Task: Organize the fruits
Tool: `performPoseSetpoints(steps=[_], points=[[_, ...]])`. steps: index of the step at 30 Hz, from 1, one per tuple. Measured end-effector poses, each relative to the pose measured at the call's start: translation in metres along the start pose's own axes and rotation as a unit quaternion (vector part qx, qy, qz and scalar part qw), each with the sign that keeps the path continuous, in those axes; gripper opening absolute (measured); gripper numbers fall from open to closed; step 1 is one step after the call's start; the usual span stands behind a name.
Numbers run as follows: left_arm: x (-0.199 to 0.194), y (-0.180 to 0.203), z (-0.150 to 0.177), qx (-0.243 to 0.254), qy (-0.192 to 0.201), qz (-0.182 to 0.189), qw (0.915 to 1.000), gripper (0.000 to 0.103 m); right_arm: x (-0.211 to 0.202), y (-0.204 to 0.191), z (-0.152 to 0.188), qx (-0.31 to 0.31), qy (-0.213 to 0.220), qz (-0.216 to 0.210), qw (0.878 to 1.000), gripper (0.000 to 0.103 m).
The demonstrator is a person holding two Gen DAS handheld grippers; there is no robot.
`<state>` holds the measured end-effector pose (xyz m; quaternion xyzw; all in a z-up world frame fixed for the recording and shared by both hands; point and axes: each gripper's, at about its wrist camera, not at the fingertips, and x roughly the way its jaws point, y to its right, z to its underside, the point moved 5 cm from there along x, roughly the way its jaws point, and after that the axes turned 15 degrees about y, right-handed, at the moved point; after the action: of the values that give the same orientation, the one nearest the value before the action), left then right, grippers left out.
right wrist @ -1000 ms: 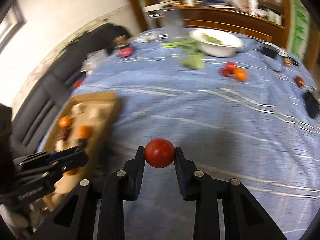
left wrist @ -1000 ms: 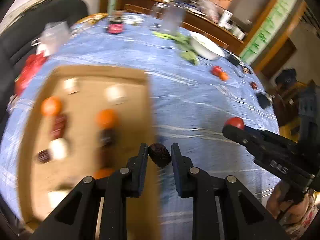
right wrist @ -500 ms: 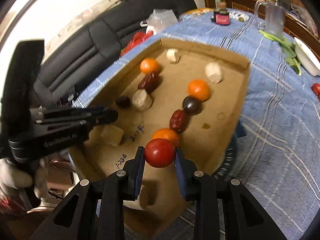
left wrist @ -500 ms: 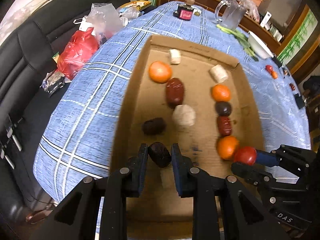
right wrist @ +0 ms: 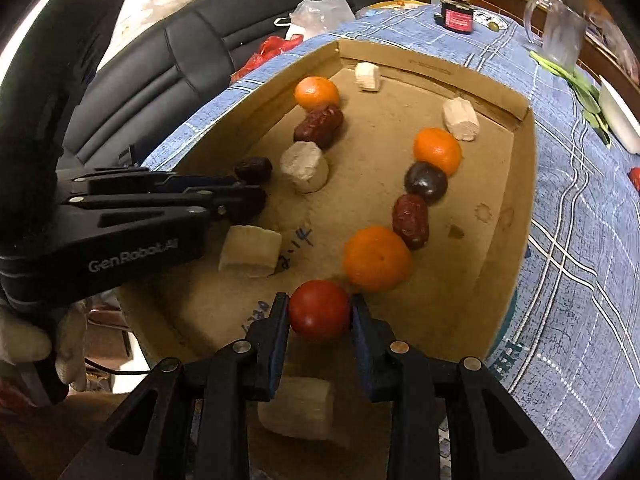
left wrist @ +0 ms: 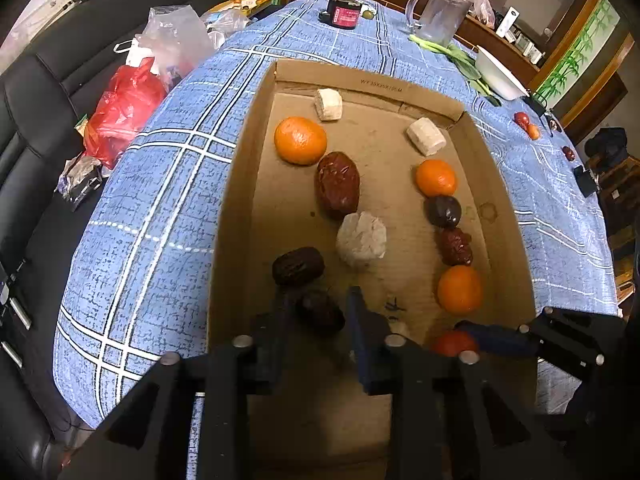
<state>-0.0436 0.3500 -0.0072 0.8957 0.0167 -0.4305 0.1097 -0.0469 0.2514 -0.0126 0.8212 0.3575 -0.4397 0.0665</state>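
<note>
A cardboard box [left wrist: 244,184] [right wrist: 516,216] on the blue checked table holds two rows of fruit: oranges, red dates, dark fruits and pale chunks. My left gripper [left wrist: 320,312] is shut on a dark date [left wrist: 322,311], low over the near end of the left row, just behind another dark date [left wrist: 298,266]. My right gripper [right wrist: 319,312] is shut on a red tomato [right wrist: 319,309], low over the near end of the right row, next to an orange [right wrist: 377,259]. The left gripper also shows in the right wrist view [right wrist: 256,200].
A black sofa with red and clear plastic bags [left wrist: 120,108] lies left of the table. A glass jug [left wrist: 438,12], greens, a white bowl [left wrist: 500,74] and small loose fruits [left wrist: 526,124] sit at the far end of the table.
Both grippers swung from the open table to over the box and have come down lower towards its floor, each still holding its fruit.
</note>
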Motion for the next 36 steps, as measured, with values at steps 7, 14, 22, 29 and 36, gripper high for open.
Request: performPoseSetpoints(steps=[7,14,22,29,36], points=[[-0.023,0.006,-0.006,-0.027,0.02,-0.006,0.9994,0.041,-0.026,-0.004,-0.008,-0.024,0.036,-0.01,0.999,0.051],[-0.08,0.036,-0.013,-0.025,0.081,-0.041,0.9955,0.045,-0.076,0.009,-0.011,-0.027,0.089,0.007,0.996,0.055],[-0.145,0.087,-0.013,0.019,0.17,-0.085,0.9817,0.059,-0.128,0.031,0.0,-0.022,0.141,0.038,0.989,0.07],[-0.216,0.115,-0.016,0.055,0.312,-0.203,0.9267,0.1,-0.155,0.041,0.014,-0.011,0.16,0.037,0.986,0.072],[-0.237,0.138,-0.029,0.068,0.359,-0.249,0.8966,0.103,-0.179,0.049,0.013,0.0,0.187,0.058,0.981,0.082]])
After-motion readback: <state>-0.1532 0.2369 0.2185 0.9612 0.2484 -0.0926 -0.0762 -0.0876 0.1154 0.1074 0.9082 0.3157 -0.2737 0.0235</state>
